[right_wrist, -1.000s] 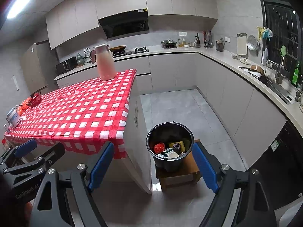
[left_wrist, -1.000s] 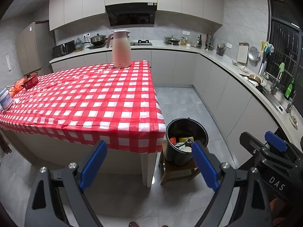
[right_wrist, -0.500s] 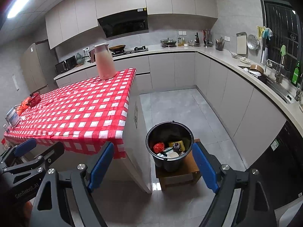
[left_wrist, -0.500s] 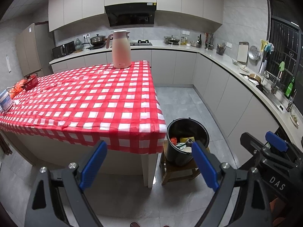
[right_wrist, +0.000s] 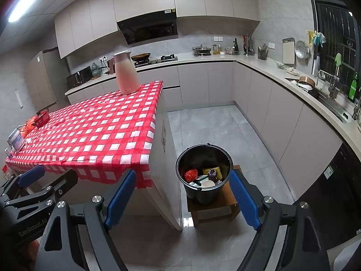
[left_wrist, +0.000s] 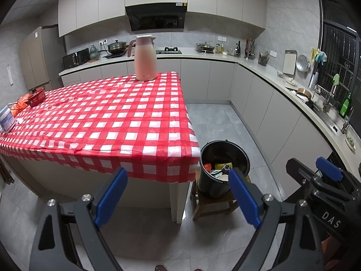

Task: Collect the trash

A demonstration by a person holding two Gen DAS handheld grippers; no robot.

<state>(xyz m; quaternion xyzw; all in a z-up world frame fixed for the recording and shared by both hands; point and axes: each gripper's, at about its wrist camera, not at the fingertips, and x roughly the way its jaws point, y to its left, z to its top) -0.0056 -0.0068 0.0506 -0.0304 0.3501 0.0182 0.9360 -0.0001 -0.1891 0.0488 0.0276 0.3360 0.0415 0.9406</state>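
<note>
The left gripper (left_wrist: 178,194) and right gripper (right_wrist: 182,194) are both wide open and hold nothing. Past them, a black bucket (right_wrist: 204,194) with trash (right_wrist: 206,177) inside sits on a small wooden stool (right_wrist: 227,201) beside the table's near right corner. A pink jug (left_wrist: 145,58) stands at the tabletop's far edge.

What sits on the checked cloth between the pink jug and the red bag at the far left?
Nothing: between the pink thermos jug and the red bag the red-and-white checked tablecloth is bare in both wrist views.
</note>
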